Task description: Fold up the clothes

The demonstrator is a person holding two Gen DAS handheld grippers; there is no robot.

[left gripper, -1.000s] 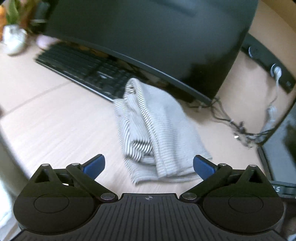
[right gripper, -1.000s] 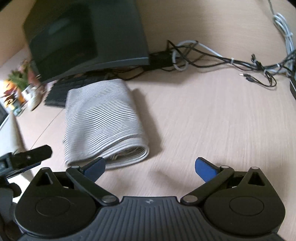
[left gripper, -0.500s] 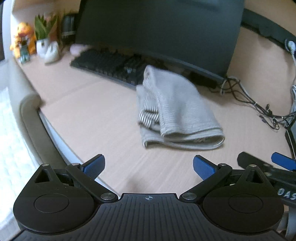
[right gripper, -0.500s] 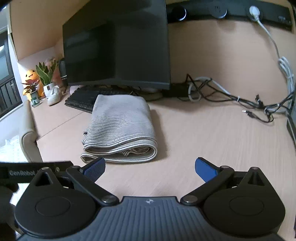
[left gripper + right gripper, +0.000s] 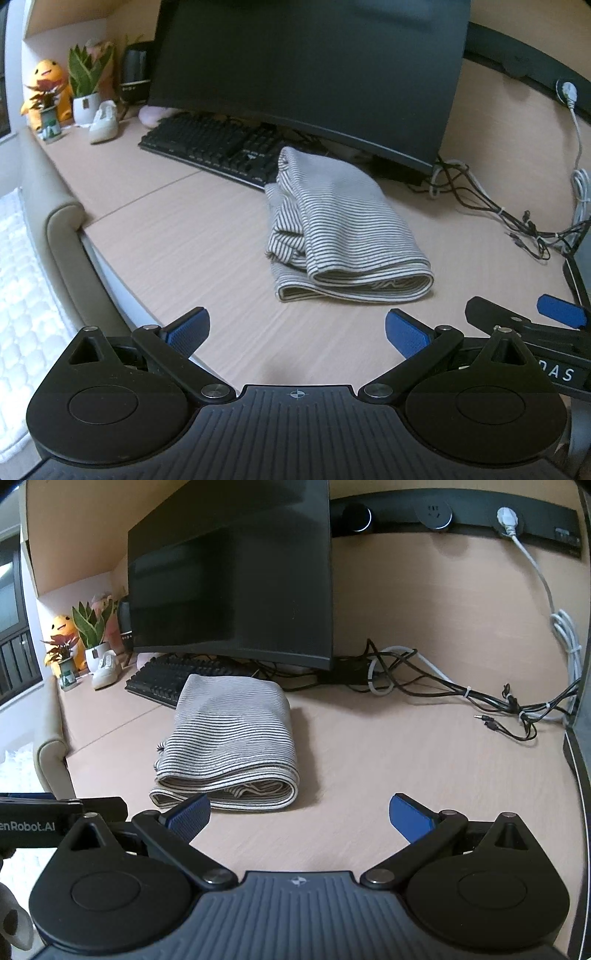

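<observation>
— Where on the desk [image 5: 184,229]?

— Toward the back edge, out in the middle of the wood: a striped garment [image 5: 343,225], folded into a thick bundle, lying flat. Far end touching or overlapping the front of the black keyboard [image 5: 214,144], under the lower rim of the dark monitor [image 5: 306,62]. Rounded fold on the side nearest the tangle of cables [image 5: 491,206]; looser layers and a bit of bunched cloth on the side facing the desk's curved front edge.

— And from the other camera?

— Same striped garment [image 5: 232,738], layered ends turned toward the lens, with open wood between it and the cables [image 5: 443,686].

— Left gripper [image 5: 295,328]?

— Spread wide, blue pads [image 5: 186,328] well apart, nothing between them. Hovering above the desk's front edge, short of the bundle, not touching it.

— Right gripper [image 5: 299,814]?

— Also spread wide and empty. One pad [image 5: 190,816] just in front of the bundle's near corner; cannot tell whether touching. Seen too at the right edge of the left view, right gripper [image 5: 517,321], beside the left one.

— Far left corner of the desk?

— Potted plant [image 5: 86,88], orange plush toy [image 5: 48,88], a small white shoe [image 5: 103,122], all well apart from the clothing.
</observation>
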